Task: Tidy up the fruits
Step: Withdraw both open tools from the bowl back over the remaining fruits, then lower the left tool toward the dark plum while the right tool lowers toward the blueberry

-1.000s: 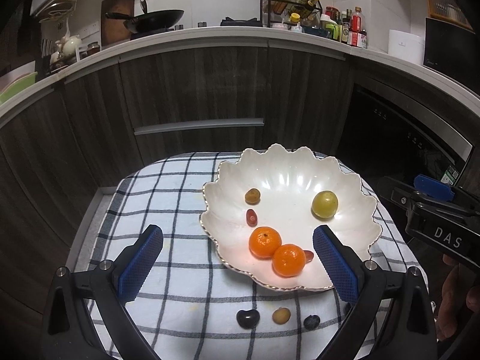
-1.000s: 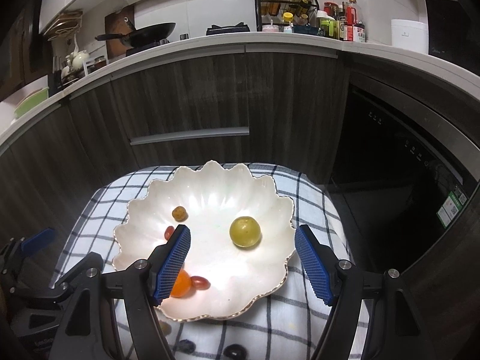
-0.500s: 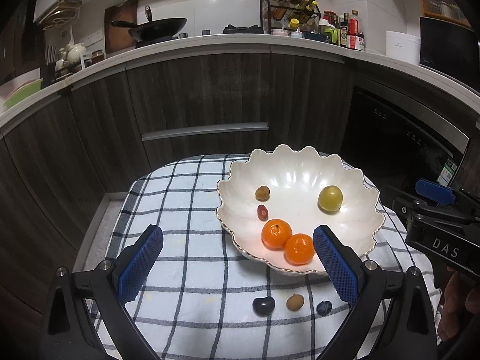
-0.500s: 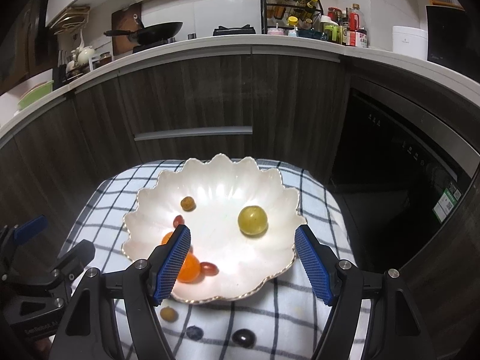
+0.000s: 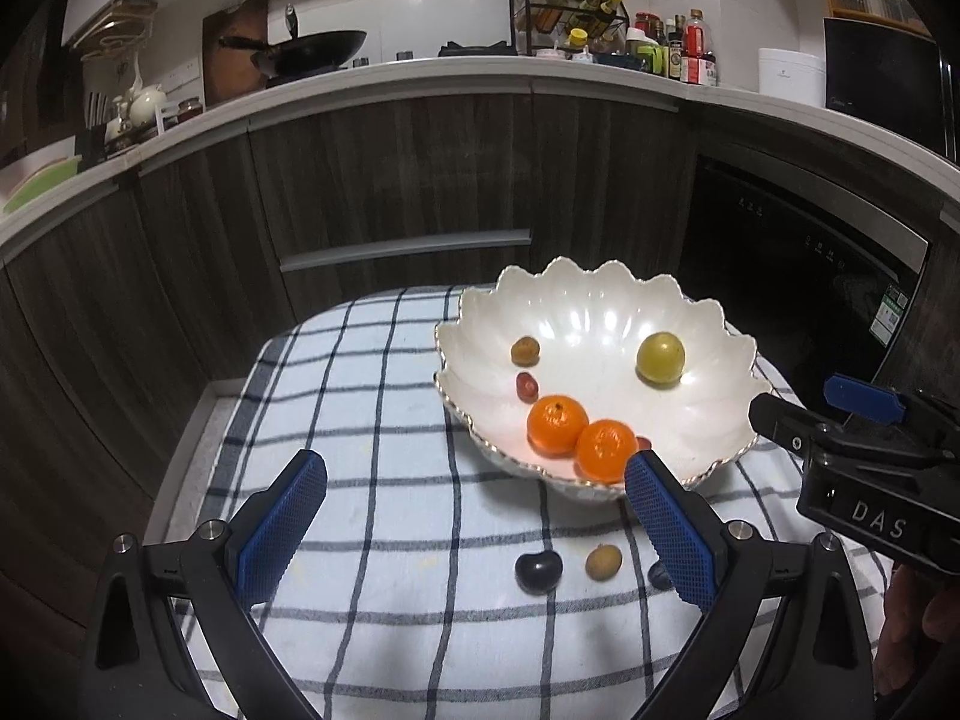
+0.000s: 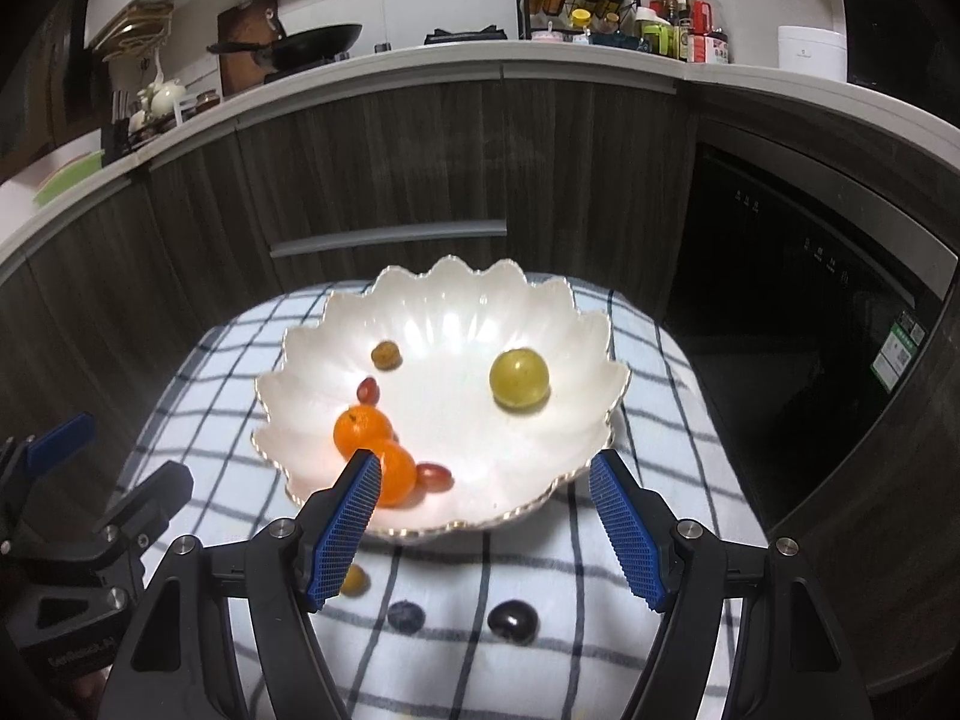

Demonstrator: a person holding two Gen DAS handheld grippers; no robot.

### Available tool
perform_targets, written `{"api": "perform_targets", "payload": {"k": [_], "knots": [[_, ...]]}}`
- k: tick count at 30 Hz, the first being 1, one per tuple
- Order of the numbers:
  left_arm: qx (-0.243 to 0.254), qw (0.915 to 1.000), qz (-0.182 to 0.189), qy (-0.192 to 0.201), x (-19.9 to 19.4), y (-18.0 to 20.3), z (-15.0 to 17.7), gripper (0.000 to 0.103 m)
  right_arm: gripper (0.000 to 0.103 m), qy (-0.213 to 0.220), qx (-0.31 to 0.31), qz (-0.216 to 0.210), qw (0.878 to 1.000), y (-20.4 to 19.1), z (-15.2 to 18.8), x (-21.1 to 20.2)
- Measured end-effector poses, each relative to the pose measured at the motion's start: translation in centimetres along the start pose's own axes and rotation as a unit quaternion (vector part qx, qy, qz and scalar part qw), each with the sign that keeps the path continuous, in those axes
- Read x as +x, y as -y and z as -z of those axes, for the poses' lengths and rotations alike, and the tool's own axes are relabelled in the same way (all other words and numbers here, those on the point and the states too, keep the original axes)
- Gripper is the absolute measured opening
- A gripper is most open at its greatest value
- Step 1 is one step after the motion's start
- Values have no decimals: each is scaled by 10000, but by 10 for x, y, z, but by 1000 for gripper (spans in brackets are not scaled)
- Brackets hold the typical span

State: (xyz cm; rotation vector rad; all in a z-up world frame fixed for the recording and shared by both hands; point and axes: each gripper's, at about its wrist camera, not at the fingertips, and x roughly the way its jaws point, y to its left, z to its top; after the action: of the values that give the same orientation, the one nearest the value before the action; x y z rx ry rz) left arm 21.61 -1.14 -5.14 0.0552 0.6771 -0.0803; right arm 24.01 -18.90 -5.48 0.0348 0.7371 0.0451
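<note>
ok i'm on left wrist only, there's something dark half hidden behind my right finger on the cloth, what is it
observer: a blueberry, lying loose on the cloth in front of the bowl, touching nothing.
operator: and the red bit peeking out behind the near orange
observer: an oval red fruit inside the bowl, touching the near orange.
operator: is the right gripper carrying anything
observer: no, the right gripper has its fingers open with nothing between them.
</note>
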Motion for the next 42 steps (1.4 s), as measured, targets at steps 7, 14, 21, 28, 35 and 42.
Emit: {"api": "perform_targets", "payload": {"k": [7, 14, 21, 28, 35, 42], "knots": [[67, 9999, 17, -91, 9, -3, 18, 101, 73, -78, -96, 31, 9999, -7, 16, 6], [331, 9993, 60, -142, 18, -2, 34, 97, 73, -210, -183, 28, 9996, -14, 32, 14], [582, 9977, 255, -225, 30, 3, 49, 92, 72, -372, -353, -14, 9987, -22, 52, 24], [768, 9956, 404, -345, 44, 7, 60, 89, 69, -477, -442, -62, 9979, -26, 61, 33], [1026, 9922, 592, -381, 51, 13, 66, 82, 62, -636, -502, -189, 9965, -27, 71, 43], [1120, 9902, 693, -466, 59, 17, 70, 77, 58, -705, -576, -224, 9956, -26, 78, 50]]}}
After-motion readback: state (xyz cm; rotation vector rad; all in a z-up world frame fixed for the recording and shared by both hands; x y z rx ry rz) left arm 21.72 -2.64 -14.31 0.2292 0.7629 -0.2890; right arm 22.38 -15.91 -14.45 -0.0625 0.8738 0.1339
